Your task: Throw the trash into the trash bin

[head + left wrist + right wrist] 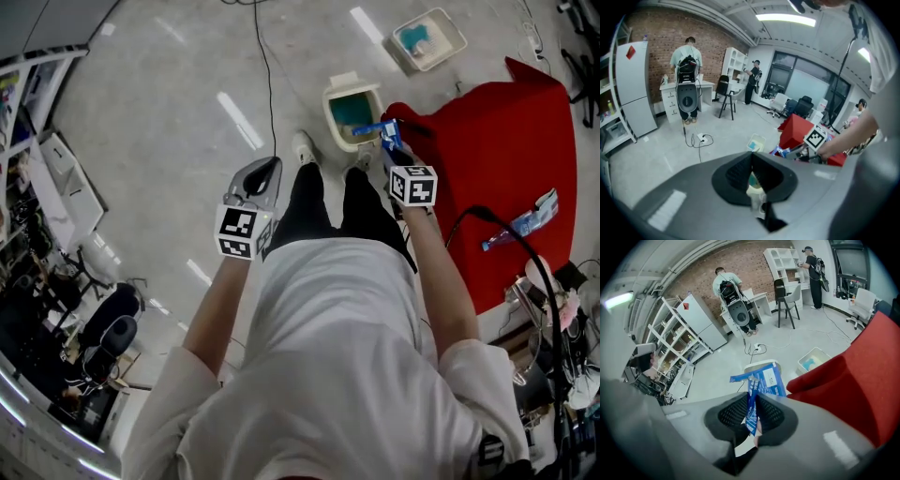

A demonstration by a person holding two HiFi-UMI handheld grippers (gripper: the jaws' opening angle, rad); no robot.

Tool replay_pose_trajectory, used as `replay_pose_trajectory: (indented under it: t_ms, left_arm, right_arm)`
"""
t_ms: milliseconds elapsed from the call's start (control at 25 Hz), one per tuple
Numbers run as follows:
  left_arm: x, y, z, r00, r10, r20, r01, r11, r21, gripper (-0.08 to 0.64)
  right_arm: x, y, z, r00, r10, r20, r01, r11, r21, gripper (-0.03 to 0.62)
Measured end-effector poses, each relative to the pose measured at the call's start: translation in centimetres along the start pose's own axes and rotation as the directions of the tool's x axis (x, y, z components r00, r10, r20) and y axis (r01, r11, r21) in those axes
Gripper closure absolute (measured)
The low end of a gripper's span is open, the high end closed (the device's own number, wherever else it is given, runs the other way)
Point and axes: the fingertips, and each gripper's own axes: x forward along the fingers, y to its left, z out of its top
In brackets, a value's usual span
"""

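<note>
A blue snack wrapper (pixel 765 380) sticks up from between the pads of my right gripper (pixel 753 409), which is shut on it. In the head view the right gripper (pixel 390 141) holds the wrapper (pixel 373 129) just above the right rim of the cream trash bin (pixel 352 111), whose inside shows teal. The bin (pixel 756 367) lies right behind the wrapper in the right gripper view. My left gripper (pixel 264 175) hangs at the left of the person's legs, shut with nothing in it (pixel 751 165). Another blue wrapper (pixel 523 221) lies on the red table (pixel 511 141).
A white tray (pixel 428 39) with teal contents sits on the floor beyond the bin. A black cable (pixel 265 75) runs across the grey floor. The person's white shoe (pixel 303 146) stands beside the bin. People work at desks (pixel 686 89) by the brick wall.
</note>
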Motion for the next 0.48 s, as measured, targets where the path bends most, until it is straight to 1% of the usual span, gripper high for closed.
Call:
replay_pose_trajectory:
  t_ms: [120, 240, 480]
  left_arm:
    - [1.1, 0.3, -1.0, 1.0, -0.011, -0.028, 0.012, 0.999, 0.037, 0.555]
    - [1.9, 0.4, -2.0, 0.999, -0.027, -0.037, 0.029, 0.997, 0.066, 0.555]
    - [4.5, 2.2, -4.4, 0.998, -0.029, -0.047, 0.032, 0.998, 0.06, 0.555]
  right_arm:
    - [1.8, -0.3, -0.2, 1.0, 0.013, -0.004, -0.012, 1.0, 0.01, 0.535]
    - [3.6, -0.7, -0.9, 1.0, 0.02, -0.016, -0.02, 1.0, 0.01, 0.535]
    - [9.4, -1.9, -3.2, 0.998, 0.038, -0.043, -0.037, 0.999, 0.019, 0.535]
